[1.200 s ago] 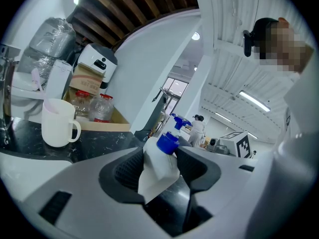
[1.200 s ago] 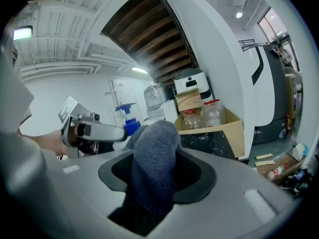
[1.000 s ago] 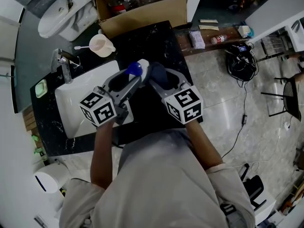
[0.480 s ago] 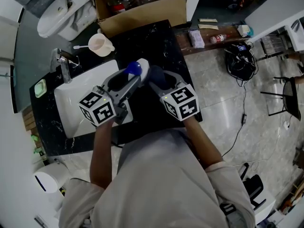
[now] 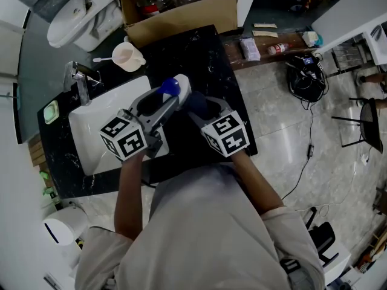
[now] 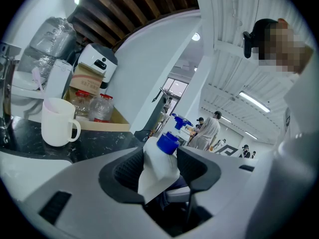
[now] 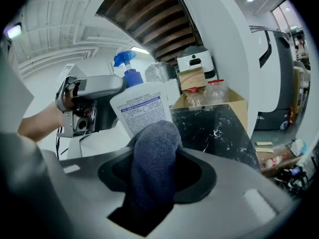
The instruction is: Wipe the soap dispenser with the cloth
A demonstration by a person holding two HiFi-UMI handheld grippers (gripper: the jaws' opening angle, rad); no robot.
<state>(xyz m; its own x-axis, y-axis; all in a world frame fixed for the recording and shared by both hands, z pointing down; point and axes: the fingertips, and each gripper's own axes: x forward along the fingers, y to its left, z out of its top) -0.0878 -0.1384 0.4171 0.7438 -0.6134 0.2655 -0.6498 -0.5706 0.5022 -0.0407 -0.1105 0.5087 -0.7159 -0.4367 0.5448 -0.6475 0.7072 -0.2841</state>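
Cloth [image 7: 154, 138], dark blue, pinched tight between fingers of right gripper [image 7: 157, 159]; tip against label of soap dispenser [image 7: 142, 108] just beyond. Dispenser clamped between partly spread fingers of left gripper [image 6: 160, 163], above black surface [image 7: 214, 123].

No word or number can be read anywhere. The soap dispenser [image 7: 131, 78], just beyond the right gripper's [image 7: 155, 133] jaws, carries a white label [image 7: 143, 111] with a blue band and lines of small print, too fine to make out. The cube [image 5: 225, 135] on that gripper shows only black-and-white square markers, no letters.
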